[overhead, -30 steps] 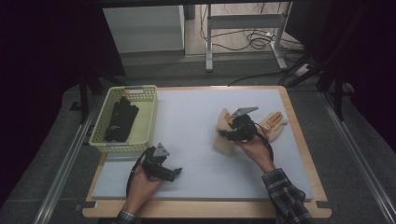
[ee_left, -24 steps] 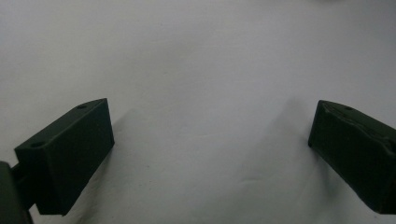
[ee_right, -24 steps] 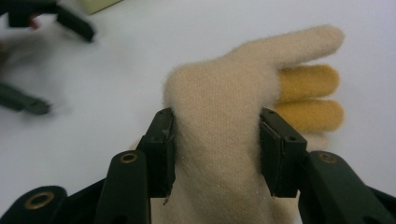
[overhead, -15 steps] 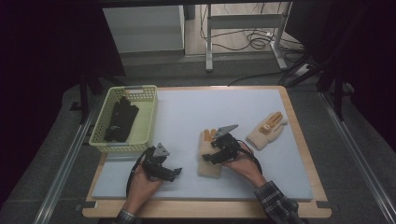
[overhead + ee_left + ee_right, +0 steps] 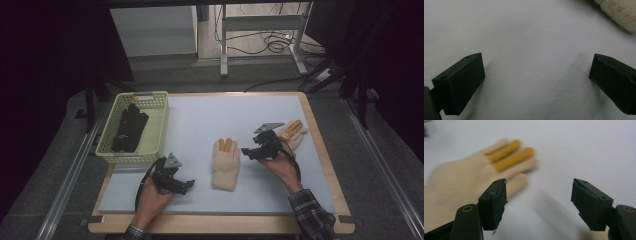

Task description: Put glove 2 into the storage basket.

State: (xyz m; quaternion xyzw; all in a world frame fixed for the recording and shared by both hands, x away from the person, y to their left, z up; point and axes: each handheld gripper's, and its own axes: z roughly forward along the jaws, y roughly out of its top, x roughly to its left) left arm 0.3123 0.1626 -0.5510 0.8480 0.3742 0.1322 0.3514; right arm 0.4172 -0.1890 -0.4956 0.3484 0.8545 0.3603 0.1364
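Gaping wide, both grippers, left gripper (image 5: pixel 536 82) and right gripper (image 5: pixel 539 205), hold nothing.

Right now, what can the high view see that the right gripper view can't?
High view alone: the yellow basket holding black gloves, the second cream glove by the right gripper, and the left gripper.

Right gripper view alone: its own black jaws up close, spread wide apart.

Both: the cream glove with orange fingers lying flat on the white table mat.

Two cream gloves (image 5: pixel 225 163) (image 5: pixel 292 133), one yellow basket (image 5: pixel 159 131), two tools (image 5: pixel 183 186) (image 5: pixel 248 151)
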